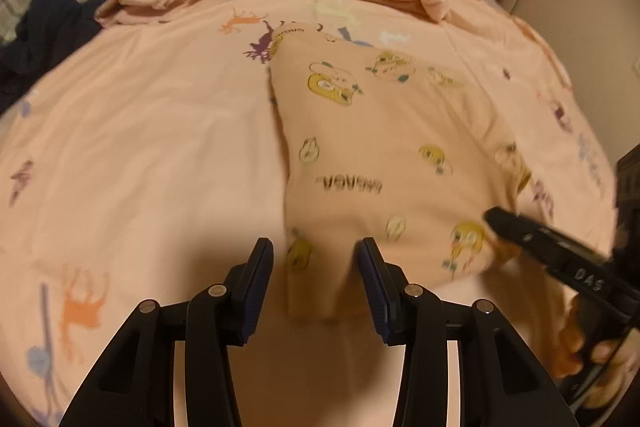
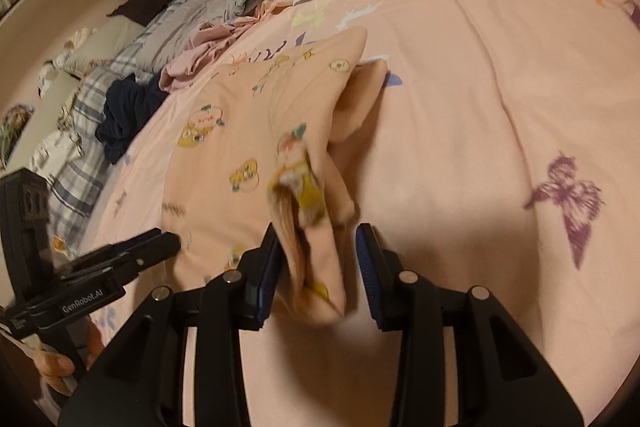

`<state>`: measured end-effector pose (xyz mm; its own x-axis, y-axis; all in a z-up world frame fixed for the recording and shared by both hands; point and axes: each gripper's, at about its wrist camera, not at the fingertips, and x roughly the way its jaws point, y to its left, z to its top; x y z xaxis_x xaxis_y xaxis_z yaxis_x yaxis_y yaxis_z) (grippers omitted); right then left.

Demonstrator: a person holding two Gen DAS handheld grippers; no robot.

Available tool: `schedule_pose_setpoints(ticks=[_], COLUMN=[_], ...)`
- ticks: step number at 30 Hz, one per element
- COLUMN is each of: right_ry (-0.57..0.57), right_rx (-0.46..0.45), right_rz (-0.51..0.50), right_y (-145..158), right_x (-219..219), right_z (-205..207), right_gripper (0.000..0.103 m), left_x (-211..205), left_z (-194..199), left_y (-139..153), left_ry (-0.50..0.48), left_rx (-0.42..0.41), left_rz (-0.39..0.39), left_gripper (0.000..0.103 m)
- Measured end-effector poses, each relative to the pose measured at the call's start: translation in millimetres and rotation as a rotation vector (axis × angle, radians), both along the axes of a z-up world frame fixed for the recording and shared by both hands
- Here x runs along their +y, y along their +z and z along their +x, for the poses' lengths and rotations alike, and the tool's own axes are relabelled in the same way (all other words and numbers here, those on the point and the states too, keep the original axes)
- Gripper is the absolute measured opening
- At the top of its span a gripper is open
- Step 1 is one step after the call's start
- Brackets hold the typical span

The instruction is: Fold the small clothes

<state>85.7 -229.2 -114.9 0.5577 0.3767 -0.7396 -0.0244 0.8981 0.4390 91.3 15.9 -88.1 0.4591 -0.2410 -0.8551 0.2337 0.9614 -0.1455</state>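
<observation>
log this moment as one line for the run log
task: fold small clothes | peach printed garment on bed | left gripper open | right gripper open

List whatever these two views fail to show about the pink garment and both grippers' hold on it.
- Pink printed garment: motion blur in both views smears its prints and lettering; unreadable.
- Left gripper, left wrist view: jaws stand apart around the near hem; contact is blurred, so grip unclear.
- Right gripper, right wrist view: a bunched fold hangs between parted jaws; pinched or loose, cannot tell.
- Garment's underside: hidden by its own folds.
</observation>
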Motion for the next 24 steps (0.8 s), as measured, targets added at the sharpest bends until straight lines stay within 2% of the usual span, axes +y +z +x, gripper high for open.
schedule_pose_setpoints(ticks=[3, 7, 9, 13, 17, 18, 20, 24], right_ry=[0.005, -0.009, -0.011, -0.011, -0.002, 0.001, 0.002, 0.009], right_rx=[-0.010, -0.030, -0.050, -0.074, -0.112, -0.124, -0.145, -0.199], right_rz=[-0.039, -0.088, -0.113, -0.161, -0.180, -0.183, -0.189, -0.208], right_y=[9.0, 24.2, 34.3, 50.1, 67.4, 72.7, 80.0, 96.0], right_x=[1.9, 2.2, 3.8, 8.2, 13.4, 14.2, 18.2, 23.3], right_z=[-10.9, -25.8, -34.4, -47.1, -58.8, -61.7, -67.5, -77.9], right_gripper=[0.039, 0.056, 0.062, 0.075, 0.078, 0.079, 0.091, 0.094], left_x=[-0.2, 0.1, -0.3, -0.9, -0.6, 0.2, 2.0, 5.3], left_z=[-14.9, -32.9, -40.1, -57.5, -68.1, -70.2, -73.7, -78.7], left_y=[6.7, 18.9, 23.8, 39.5, 51.1, 54.1, 59.2, 69.7], left_ry=[0.001, 0.007, 0.008, 0.016, 0.024, 0.032, 0.045, 0.073], left_rx=[-0.016, -0.031, -0.036, -0.073, -0.090, -0.092, -0.102, -0.128], left_rz=[0.047, 0.087, 0.087, 0.099, 0.091, 0.092, 0.089, 0.092], left_gripper=[0.043, 0.047, 0.055, 0.055, 0.056, 0.060, 0.067, 0.069])
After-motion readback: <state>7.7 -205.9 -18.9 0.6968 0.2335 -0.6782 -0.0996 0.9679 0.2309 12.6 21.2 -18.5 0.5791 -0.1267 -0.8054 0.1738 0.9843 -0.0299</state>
